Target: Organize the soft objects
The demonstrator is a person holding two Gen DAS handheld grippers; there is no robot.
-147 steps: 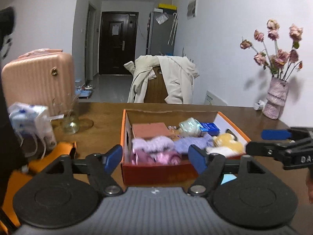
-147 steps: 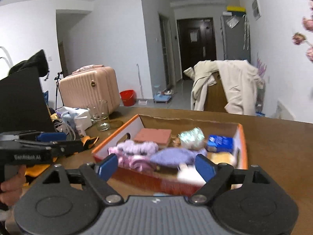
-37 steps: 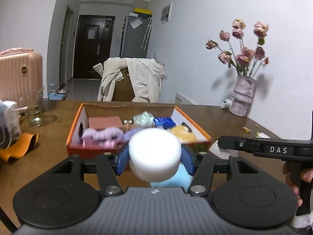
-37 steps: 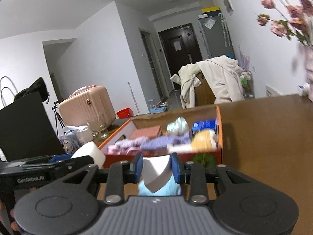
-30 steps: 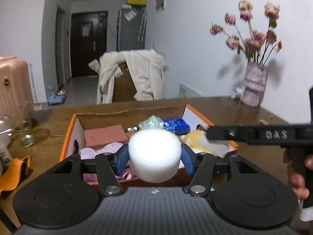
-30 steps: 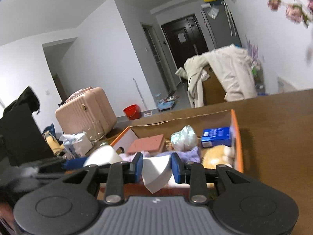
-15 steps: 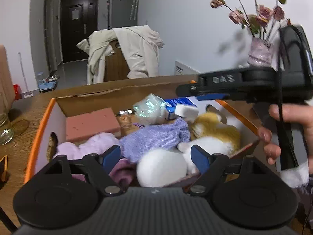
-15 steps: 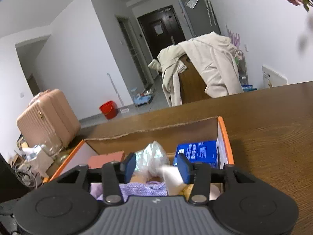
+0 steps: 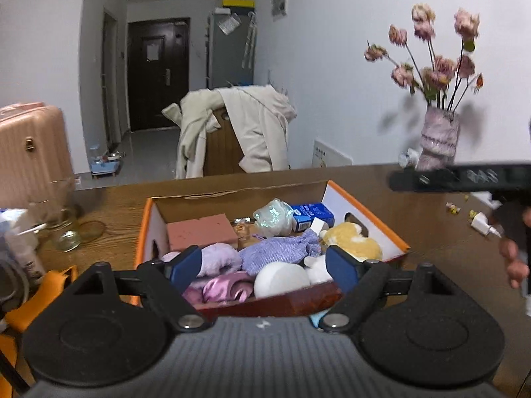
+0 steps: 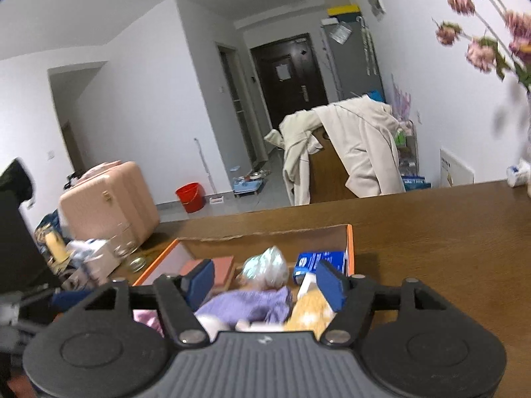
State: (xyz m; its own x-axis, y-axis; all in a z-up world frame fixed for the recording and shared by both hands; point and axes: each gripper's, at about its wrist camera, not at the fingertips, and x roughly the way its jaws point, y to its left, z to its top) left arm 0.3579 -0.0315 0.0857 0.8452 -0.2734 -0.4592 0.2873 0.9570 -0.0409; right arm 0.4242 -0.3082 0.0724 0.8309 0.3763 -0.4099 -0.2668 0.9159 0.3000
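An orange-rimmed cardboard box on the wooden table holds soft things: a round white sponge, a small white wedge sponge, purple cloths, a yellow plush, a pink block, a blue packet. My left gripper is open and empty, just in front of the box's near wall. My right gripper is open and empty above the box; the wedge sponge lies by its right finger.
A vase of dried roses stands at the right by the wall. A glass jar and orange items are left of the box. Small bits and a white bottle lie right. A chair with a coat stands behind the table.
Both grippers opened over the box: the round white sponge dropped from the left one, the wedge sponge from the right. The left gripper has since pulled back and the right has drawn back.
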